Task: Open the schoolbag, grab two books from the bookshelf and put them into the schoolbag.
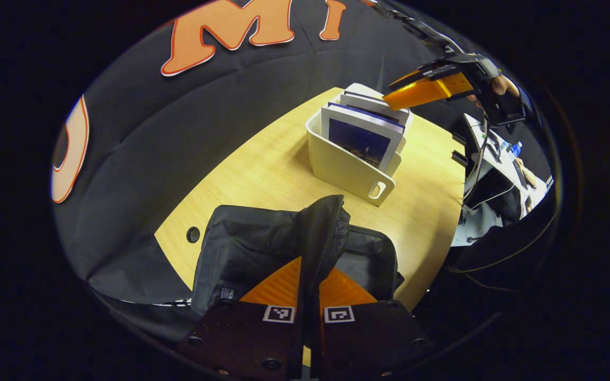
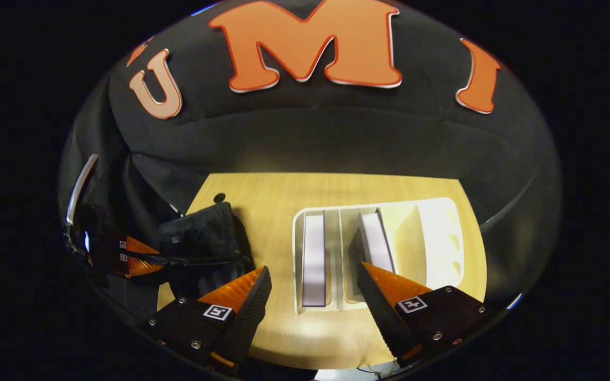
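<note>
Two books (image 1: 364, 136) stand in the white bookshelf (image 1: 348, 170) beyond the black schoolbag (image 1: 262, 248), whose flap your left hand-held gripper (image 1: 309, 296) pinches, so hold it up; in the right gripper view, lower your wide-open right hand-held gripper (image 2: 313, 293) squarely astride the nearer book (image 2: 314, 259).
</note>
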`<state>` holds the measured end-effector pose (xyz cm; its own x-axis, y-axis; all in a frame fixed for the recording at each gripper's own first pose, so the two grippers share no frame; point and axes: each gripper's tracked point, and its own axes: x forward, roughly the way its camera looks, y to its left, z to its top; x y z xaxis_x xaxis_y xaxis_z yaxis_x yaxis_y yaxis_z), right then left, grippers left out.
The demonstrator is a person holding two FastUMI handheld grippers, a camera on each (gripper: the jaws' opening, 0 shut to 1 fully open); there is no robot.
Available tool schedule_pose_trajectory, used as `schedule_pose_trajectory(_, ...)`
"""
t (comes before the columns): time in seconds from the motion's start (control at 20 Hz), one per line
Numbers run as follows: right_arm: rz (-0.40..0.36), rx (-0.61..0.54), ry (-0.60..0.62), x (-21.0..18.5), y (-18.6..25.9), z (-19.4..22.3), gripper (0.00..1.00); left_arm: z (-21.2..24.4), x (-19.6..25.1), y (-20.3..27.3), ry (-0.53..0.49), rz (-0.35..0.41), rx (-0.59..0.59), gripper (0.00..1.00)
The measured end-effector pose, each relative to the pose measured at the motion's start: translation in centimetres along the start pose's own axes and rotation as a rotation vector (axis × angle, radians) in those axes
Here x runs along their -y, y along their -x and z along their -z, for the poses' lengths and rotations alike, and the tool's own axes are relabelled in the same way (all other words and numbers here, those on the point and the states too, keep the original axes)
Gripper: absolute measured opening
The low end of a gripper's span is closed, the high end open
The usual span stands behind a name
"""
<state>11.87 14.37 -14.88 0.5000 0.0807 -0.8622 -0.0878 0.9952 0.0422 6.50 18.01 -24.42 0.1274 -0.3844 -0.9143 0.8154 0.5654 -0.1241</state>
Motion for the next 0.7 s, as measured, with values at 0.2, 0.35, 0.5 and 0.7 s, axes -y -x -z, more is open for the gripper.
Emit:
schedule_pose_trajectory(0.2,0.052,-0.139,0.014,0.8,-4.4,0.3,0.91,-0.7,0.7,0.1,-0.022,0.008,0.001,0.06)
schedule_pose_trajectory(0.35,0.041,-0.251,0.013,0.7,-7.3,1.2,0.79,-0.8,0.4,0.1,-0.01,-0.004,-0.007,0.06)
schedule_pose_trajectory(0.5,0.048,-0.336,-0.007,0.6,-9.0,1.8,0.7,-0.7,0.5,-0.3,-0.003,-0.002,-0.015,0.06)
schedule_pose_trajectory(0.7,0.061,-0.391,-0.029,0.5,-10.1,2.4,0.39,-0.6,0.6,-0.7,0.021,0.001,-0.023,0.06)
